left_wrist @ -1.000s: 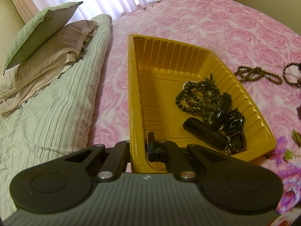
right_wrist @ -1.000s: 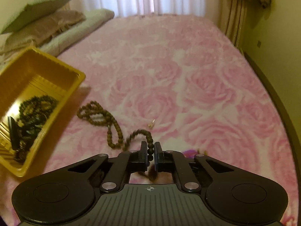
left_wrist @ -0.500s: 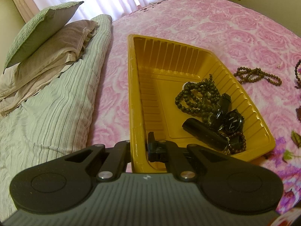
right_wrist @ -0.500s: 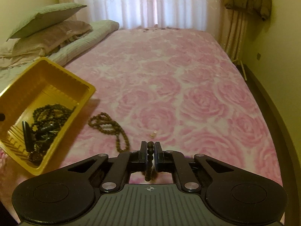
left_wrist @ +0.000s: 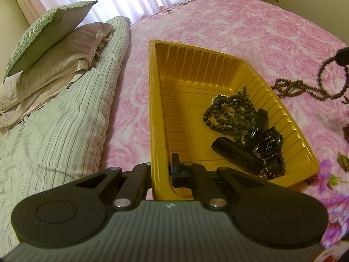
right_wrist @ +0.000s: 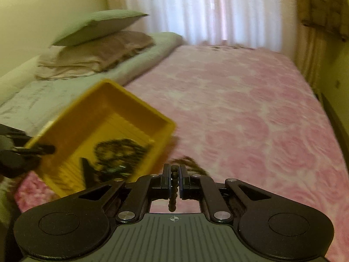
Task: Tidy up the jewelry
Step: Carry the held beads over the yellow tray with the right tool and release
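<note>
A yellow ribbed tray (left_wrist: 218,56) lies on the pink rose bedspread. My left gripper (left_wrist: 161,172) is shut on its near wall, one finger inside and one outside. Inside the tray lie a dark bead strand (left_wrist: 226,113), a black watch (left_wrist: 269,142) and a black cylinder (left_wrist: 235,155). My right gripper (right_wrist: 174,172) is shut on a dark bead bracelet (right_wrist: 173,194), which hangs as a loop (left_wrist: 331,80) above the bed right of the tray. A brown bead necklace (left_wrist: 292,87) lies on the bedspread beside the tray. The right wrist view is blurred; the tray (right_wrist: 139,102) sits to the left there.
Stacked pillows (left_wrist: 54,50) and a striped duvet (left_wrist: 61,131) lie left of the tray. White curtains (right_wrist: 207,11) hang behind the bed. A wall and a hanging jacket (right_wrist: 322,6) border the bed's right side. Open pink bedspread (right_wrist: 250,109) stretches beyond the tray.
My right gripper rose off the bed with the bracelet and swung left toward the tray, which now looks larger and nearer. The left gripper and tray stayed still.
</note>
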The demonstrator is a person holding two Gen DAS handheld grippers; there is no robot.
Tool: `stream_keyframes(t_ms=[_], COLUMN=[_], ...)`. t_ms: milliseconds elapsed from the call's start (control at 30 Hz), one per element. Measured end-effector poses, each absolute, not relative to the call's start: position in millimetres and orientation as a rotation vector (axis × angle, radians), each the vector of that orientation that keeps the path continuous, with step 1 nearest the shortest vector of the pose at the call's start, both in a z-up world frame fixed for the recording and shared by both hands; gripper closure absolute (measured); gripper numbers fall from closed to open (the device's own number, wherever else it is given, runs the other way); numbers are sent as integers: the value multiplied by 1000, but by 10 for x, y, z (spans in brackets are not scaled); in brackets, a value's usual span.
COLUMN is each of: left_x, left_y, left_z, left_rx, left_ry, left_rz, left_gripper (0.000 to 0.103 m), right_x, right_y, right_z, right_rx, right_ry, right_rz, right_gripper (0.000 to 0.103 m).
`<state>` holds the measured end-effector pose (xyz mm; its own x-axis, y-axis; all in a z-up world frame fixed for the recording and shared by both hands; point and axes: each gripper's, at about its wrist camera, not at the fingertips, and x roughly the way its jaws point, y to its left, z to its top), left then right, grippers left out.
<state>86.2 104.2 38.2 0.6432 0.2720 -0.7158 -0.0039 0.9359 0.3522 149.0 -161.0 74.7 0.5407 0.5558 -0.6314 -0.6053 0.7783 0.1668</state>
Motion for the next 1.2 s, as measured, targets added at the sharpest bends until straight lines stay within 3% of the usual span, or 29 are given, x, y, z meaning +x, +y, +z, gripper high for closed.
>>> stream_keyframes(t_ms=[633, 1100, 1167, 1200], left_x=[863, 862, 863, 863], left_y=[1062, 1066, 1063, 1067], left_z=[361, 359, 359, 356], left_rx=[312, 311, 311, 312], left_ry=[858, 859, 858, 858], left_rz=[159, 158, 159, 159], left_gripper=[100, 100, 100, 100], right_x=[1476, 1681, 1701, 1708], right_y=[-545, -509, -598, -629], right_z=[569, 251, 284, 301], right_rx=[-66, -99, -70, -60], right_ry=[849, 918, 895, 887], right_rz=[1029, 970, 938, 924], right_gripper=[96, 96, 92, 81])
